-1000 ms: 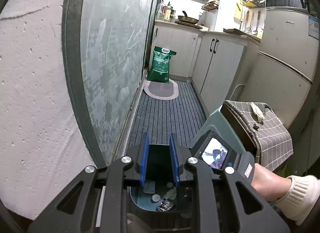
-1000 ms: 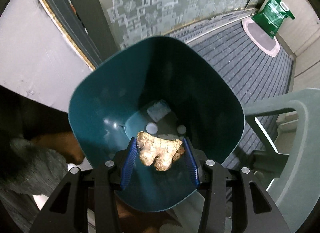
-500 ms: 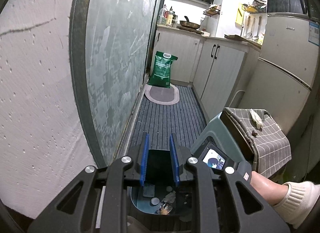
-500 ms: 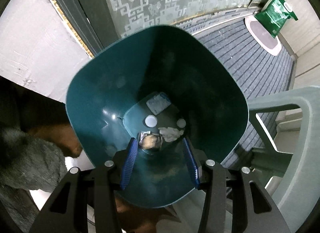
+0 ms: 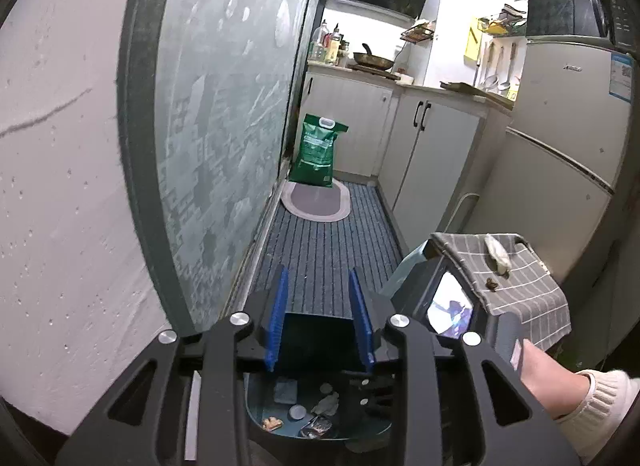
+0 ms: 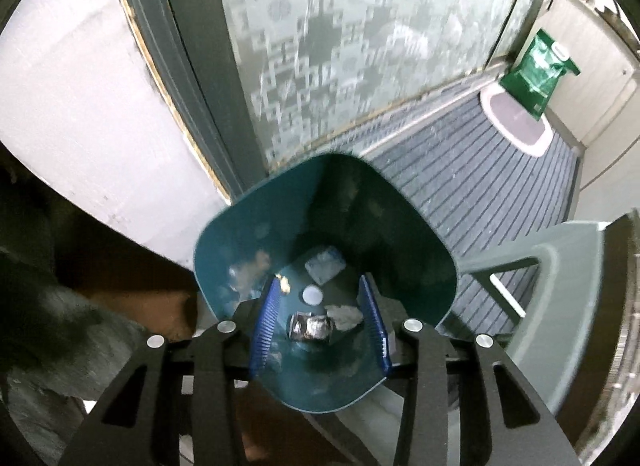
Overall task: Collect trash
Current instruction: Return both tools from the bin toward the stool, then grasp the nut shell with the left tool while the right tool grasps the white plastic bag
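Narrow kitchen w/ grey striped floor mat (image 5: 332, 238); frosted patterned glass door (image 5: 224, 113) runs along one side, white cabinets (image 5: 436, 153) and a fridge (image 5: 560, 137) along the other. We can't read the fridge badge or its blue sticker. Green bag (image 5: 318, 151) stands upright at far end of mat, by an oval rug (image 5: 316, 201); white print on it too small to read.

Next in size: grey plastic stool (image 6: 560, 266), seen beside bin in right wrist view. In left wrist view a grey checked cloth (image 5: 516, 278) is draped nearby, w/ a pale scrap (image 5: 496, 254) and small dark bits on top.

Teal trash bin (image 6: 404, 234) sits on floor near door frame, mouth up, opening facing right cam. We note on its bottom: crumpled silvery wrapper (image 6: 312, 326), white crumpled bit (image 6: 344, 316), white disc (image 6: 312, 294), pale square piece (image 6: 325, 266), small yellowish piece (image 6: 285, 284) near left blue pad. Wrapper's long axis approx. crosswise between the pads. No legible writing on any.

Right gripper (image 6: 320, 326) over bin mouth, jaws wide apart, nothing held. Left gripper (image 5: 320, 326) also spread, nothing between pads; bin bottom visible below it.
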A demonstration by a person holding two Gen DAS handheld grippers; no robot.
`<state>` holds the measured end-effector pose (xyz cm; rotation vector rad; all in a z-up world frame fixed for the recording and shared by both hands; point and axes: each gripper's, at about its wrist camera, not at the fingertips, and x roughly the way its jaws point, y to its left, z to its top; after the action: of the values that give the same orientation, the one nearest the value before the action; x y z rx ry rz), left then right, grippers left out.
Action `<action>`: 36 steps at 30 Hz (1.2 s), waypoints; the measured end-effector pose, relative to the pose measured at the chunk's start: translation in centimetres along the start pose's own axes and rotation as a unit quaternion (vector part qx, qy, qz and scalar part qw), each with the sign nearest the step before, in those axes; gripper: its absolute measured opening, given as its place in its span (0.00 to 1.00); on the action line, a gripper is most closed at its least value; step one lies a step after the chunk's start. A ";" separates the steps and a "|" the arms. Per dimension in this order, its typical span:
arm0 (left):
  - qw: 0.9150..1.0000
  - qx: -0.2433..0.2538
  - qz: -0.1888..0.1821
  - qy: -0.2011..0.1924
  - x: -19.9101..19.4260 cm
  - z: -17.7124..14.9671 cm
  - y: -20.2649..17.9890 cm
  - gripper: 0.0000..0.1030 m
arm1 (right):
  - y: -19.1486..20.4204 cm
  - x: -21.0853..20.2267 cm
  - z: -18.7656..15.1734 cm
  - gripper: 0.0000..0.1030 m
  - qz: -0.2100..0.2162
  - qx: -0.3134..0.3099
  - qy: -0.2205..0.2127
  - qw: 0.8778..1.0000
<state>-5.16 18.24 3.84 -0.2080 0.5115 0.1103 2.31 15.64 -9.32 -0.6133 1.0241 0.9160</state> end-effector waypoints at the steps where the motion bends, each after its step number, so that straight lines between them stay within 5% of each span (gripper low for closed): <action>1: 1.000 0.001 -0.002 -0.002 0.0 0.1 -0.2 0.35 | -0.2 -0.7 0.1 0.39 0.000 0.003 -0.009 1.000; 15: 0.998 0.044 -0.050 0.004 2.3 0.6 -7.0 0.42 | -7.0 -11.0 -2.2 0.39 -0.037 0.068 -0.135 0.988; 36: 0.985 0.115 -0.104 0.075 11.1 -2.2 -18.3 0.46 | -19.1 -15.8 -12.7 0.45 -0.127 0.179 -0.144 0.965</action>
<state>6.31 0.49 -0.46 -0.0436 0.6441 -0.1696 9.66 -9.52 0.24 -0.2869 0.7987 0.5551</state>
